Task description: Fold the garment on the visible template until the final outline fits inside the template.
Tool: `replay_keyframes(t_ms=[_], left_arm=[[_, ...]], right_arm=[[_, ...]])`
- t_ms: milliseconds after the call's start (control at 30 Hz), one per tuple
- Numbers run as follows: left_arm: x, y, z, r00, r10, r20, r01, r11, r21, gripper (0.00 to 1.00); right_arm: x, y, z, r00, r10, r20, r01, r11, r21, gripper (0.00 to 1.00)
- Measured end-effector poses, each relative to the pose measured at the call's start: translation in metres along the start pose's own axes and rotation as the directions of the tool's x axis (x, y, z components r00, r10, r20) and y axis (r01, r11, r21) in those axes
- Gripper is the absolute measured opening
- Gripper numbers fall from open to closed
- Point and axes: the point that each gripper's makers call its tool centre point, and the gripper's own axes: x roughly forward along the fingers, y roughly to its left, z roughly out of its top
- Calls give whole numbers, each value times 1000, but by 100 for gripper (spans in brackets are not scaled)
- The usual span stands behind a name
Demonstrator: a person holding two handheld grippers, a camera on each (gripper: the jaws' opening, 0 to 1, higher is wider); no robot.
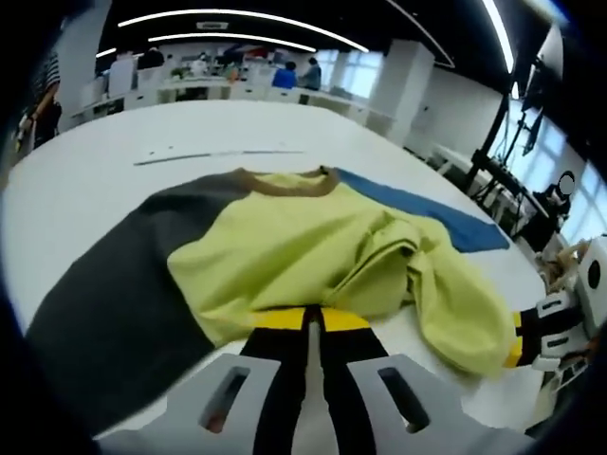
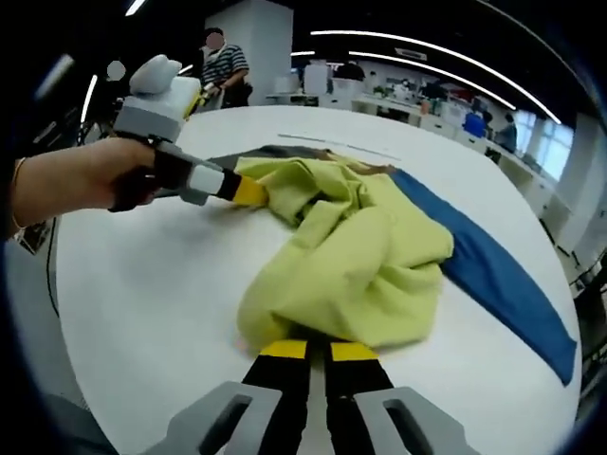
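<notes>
Soft, light knit: garment (image 1: 313, 251) bunches easily (no stiffness). We have both hand-held grippers, left (image 1: 311, 320) and right (image 2: 318, 349), closed on hem edges; pinch there.

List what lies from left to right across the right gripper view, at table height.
Person's hand → left gripper → yellow-green garment → blue sleeve → bare white table on the far side.
</notes>
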Motion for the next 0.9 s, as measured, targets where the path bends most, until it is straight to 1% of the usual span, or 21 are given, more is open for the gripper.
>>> replay_keyframes(t_ms=[67,133,200,300,333,433,700,833,900], left_arm=[[-2,-1,0,1000,5,1,-5,1000,4,0],[-6,-1,1,1000,6,11,-6,1000,-8,0],[-12,-2,4,1000,3,30,-3,1000,-11,0],[-19,-4,6,999,0,41,0,1000,4,0],[-22,-5,6,999,-2,44,1,1000,12,0],[-31,-6,8,998,-5,56,3,1000,30,0],[-63,-20,23,992,-32,120,23,997,77,0],[-81,-23,26,987,-32,155,22,997,70,0],[-90,-22,27,986,-19,165,9,998,65,0]], right_arm=[[0,-1,0,1000,3,-2,-3,1000,6,0],[-1,-2,1,1000,15,7,-15,999,31,0],[-5,-4,2,1000,15,13,-15,999,29,0],[-11,-7,7,999,12,39,-12,1000,-1,0],[-13,-7,8,999,16,41,-15,1000,-28,0],[-19,-10,10,999,13,48,-11,999,-43,0],[-43,-27,11,998,16,62,-15,1000,-9,0],[-55,-30,9,997,26,67,-29,998,46,0],[-61,-32,7,997,21,68,-25,998,53,0]])
